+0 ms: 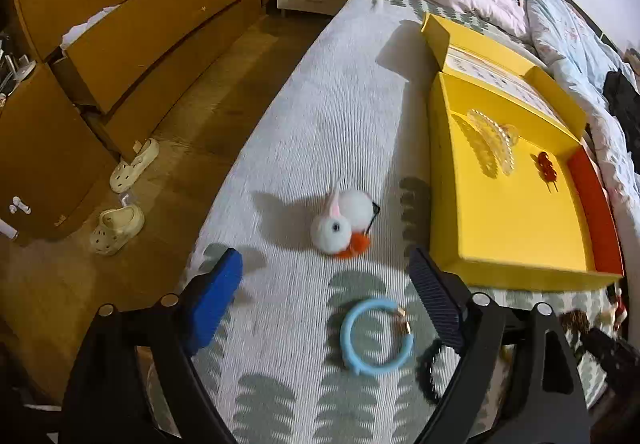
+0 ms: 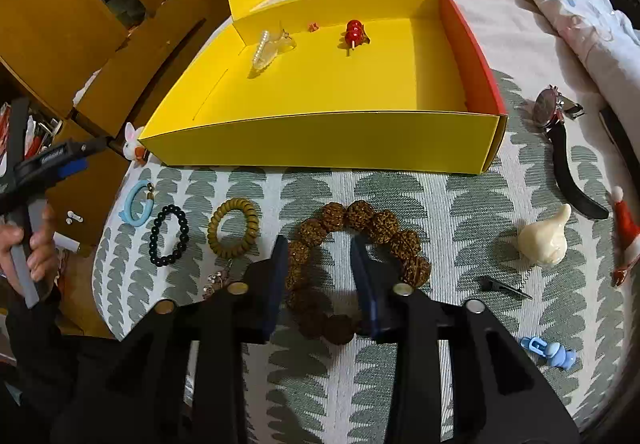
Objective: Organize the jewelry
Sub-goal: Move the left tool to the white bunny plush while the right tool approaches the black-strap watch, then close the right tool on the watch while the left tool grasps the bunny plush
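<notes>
Hovering over the bed, my left jaws [image 1: 326,300] gape wide, blue ring [image 1: 376,336] lying loose between them; my right jaws [image 2: 320,276], partly open, straddle the brown beads [image 2: 352,264], unpinched.

Patterned bed [image 2: 400,184] under yellow box [image 2: 320,140], bracelets [image 2: 356,264].

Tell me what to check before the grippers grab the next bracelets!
1. Left gripper open wide: ok.
2. Blue ring bracelet between its fingers: ok, not yet gripped.
3. Right gripper straddling the brown bead bracelet: ok, one finger inside the loop, one outside.
4. Right gripper's pads pressing the beads: cannot tell.
5. Yellow box has free floor space: ok.
</notes>
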`<state>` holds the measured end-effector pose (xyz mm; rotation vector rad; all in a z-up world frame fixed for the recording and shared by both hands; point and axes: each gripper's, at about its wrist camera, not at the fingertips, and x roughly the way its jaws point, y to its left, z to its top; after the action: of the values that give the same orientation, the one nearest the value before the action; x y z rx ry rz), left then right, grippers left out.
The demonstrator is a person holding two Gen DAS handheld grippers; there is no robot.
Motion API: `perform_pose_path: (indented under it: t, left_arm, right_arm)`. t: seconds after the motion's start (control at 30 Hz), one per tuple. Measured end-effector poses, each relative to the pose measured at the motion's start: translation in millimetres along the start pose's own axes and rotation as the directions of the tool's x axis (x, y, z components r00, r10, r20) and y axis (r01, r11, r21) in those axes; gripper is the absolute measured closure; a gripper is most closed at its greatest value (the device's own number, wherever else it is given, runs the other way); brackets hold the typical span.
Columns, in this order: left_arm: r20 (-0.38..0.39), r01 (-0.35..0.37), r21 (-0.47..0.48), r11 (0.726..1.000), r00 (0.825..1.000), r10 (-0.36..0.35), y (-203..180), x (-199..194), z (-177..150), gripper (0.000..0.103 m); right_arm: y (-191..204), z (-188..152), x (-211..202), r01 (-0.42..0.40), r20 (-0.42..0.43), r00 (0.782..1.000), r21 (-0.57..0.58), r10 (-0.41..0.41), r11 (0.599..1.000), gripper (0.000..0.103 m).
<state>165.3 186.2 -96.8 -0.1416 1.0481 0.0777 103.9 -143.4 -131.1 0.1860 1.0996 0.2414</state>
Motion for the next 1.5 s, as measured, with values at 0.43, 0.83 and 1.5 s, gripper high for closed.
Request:
perform_pose_path:
  t: [0.43, 0.83, 1.5]
  left_arm:
    - [-0.100, -0.048, 0.000, 0.999, 0.994, 0.048, 0, 43, 12, 0.019]
    - [-0.111, 0.010, -0.043, 0.999, 0.994, -0.014, 4, 50, 18, 0.019]
    - [-0.135, -0.005, 0.020, 1.000, 0.991, 0.007, -9, 69, 23, 0.019]
  right_arm:
    - [-130, 14, -70, 0.109, 0.123, 0.983, 0.203, -0.136, 0.973, 0.052]
    - [-169, 50, -54, 0.140, 0.113, 0.979, 0.239, -0.171, 0.961, 0.052]
    - [-177, 102, 13, 0.222, 0.002, 0.974, 0.228, -0.229, 0.948, 0.057]
